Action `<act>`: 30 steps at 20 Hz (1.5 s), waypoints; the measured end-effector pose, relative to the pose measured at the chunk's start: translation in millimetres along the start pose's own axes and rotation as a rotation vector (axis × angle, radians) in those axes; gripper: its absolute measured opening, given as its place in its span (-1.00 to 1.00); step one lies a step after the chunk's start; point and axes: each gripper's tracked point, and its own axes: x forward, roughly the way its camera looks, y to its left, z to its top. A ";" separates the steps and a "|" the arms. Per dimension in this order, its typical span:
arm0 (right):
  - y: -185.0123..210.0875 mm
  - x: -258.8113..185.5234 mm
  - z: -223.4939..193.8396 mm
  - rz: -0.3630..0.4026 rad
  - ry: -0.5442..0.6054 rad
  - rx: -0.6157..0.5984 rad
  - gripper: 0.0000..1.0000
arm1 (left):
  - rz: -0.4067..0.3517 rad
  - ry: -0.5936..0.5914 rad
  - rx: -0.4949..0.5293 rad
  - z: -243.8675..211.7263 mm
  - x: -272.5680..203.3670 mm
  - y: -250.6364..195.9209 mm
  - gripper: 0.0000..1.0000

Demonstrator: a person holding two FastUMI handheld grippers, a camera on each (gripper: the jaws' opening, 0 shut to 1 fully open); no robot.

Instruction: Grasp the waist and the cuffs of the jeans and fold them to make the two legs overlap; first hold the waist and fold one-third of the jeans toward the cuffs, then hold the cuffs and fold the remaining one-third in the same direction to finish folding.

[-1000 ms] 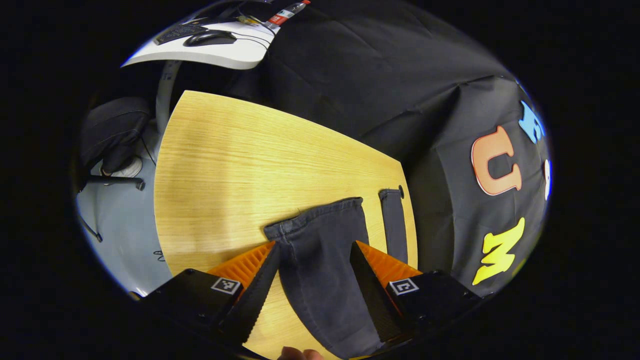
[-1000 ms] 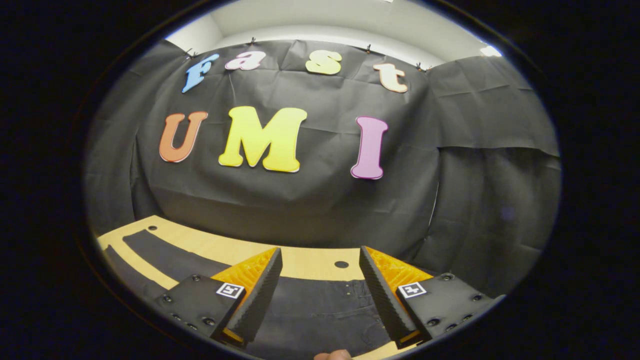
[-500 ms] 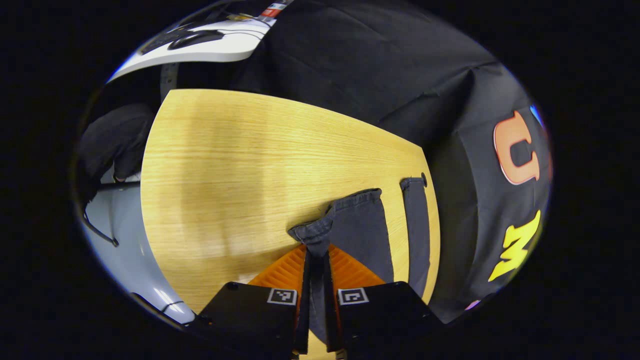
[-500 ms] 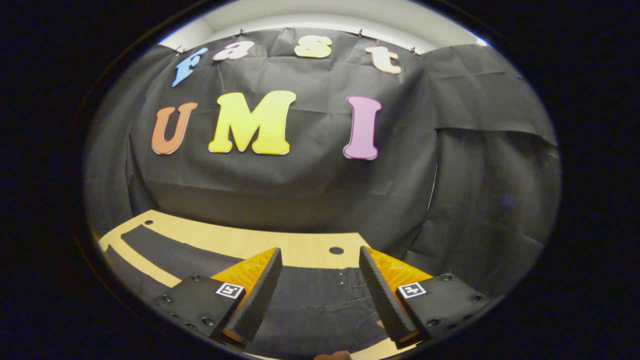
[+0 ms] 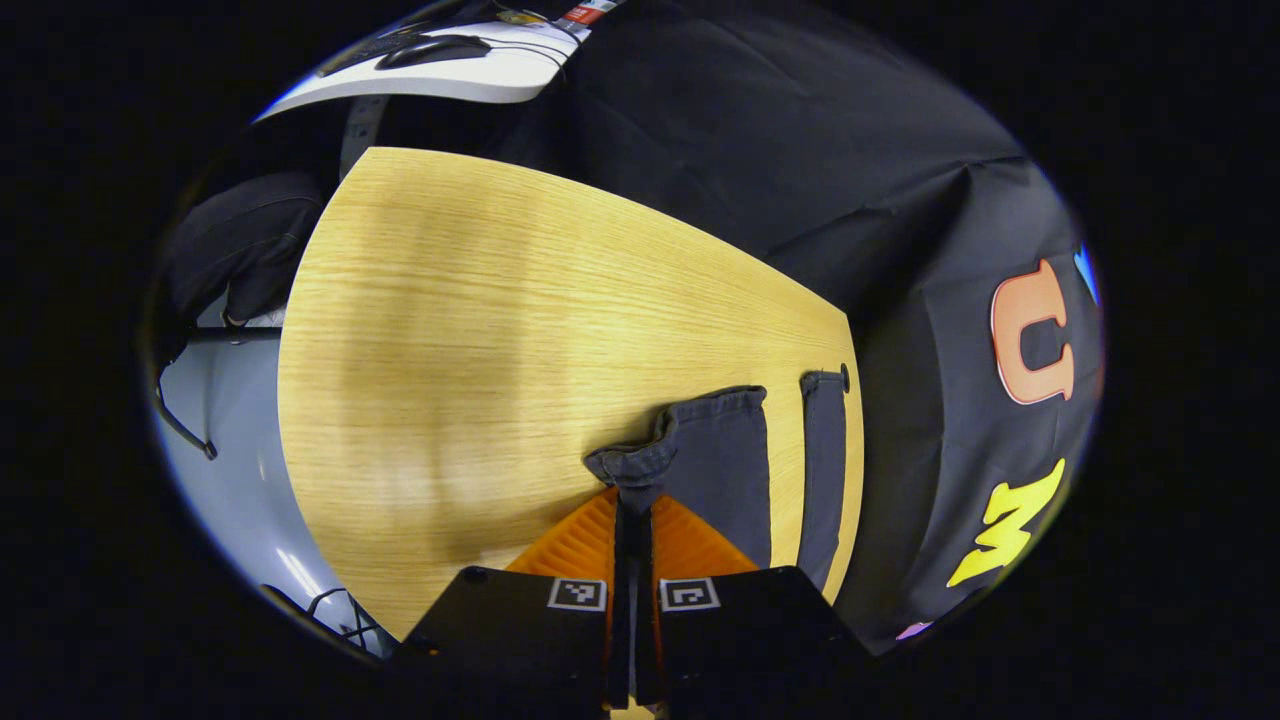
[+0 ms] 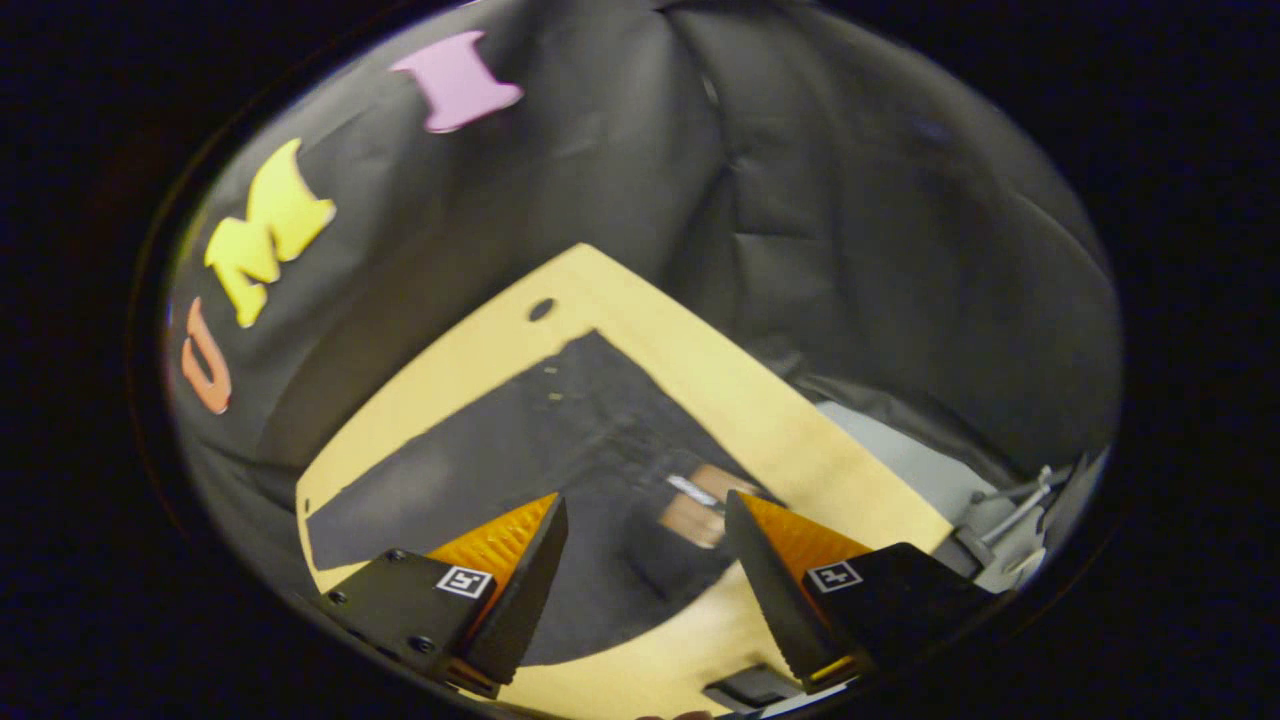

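Dark jeans lie flat on a light wooden table (image 5: pixel 450 330). In the left gripper view my left gripper (image 5: pixel 632 505) is shut on the bunched cuff (image 5: pixel 640 465) of the nearer leg (image 5: pixel 725 470); the other leg (image 5: pixel 822 460) lies beside it along the table's right edge. In the right gripper view the jeans' waist end (image 6: pixel 590 440), with a brown patch (image 6: pixel 700 505), lies under my right gripper (image 6: pixel 645 515), which is open and hangs above the cloth without touching it.
Black cloth walls (image 5: pixel 800 170) close the table's far sides. Left of the table are grey floor (image 5: pixel 215 400), a dark chair (image 5: pixel 235 250) and a white desk (image 5: pixel 440 75) holding a keyboard and mouse. A round hole (image 6: pixel 541 309) marks the table corner near the waist.
My left gripper went from open around the cuff to shut on it, bunching the hem. My right gripper swung from facing the wall to looking down on the waist, staying open.
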 end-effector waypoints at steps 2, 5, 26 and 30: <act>-16.8 4.5 -7.1 -0.028 0.047 0.050 0.95 | 0.003 0.000 -0.004 0.0 0.0 0.2 -0.89; -23.0 22.4 -29.2 -0.027 0.119 0.137 0.96 | 0.010 0.002 -0.003 0.3 0.1 0.4 -0.89; -9.3 19.8 -12.6 0.084 0.170 0.282 -0.97 | -0.053 0.077 -0.136 1.0 -9.1 -42.8 -0.94; 24.6 16.0 16.1 0.200 0.152 0.331 -0.99 | -0.093 0.126 -0.192 -0.7 -14.0 -99.5 -0.93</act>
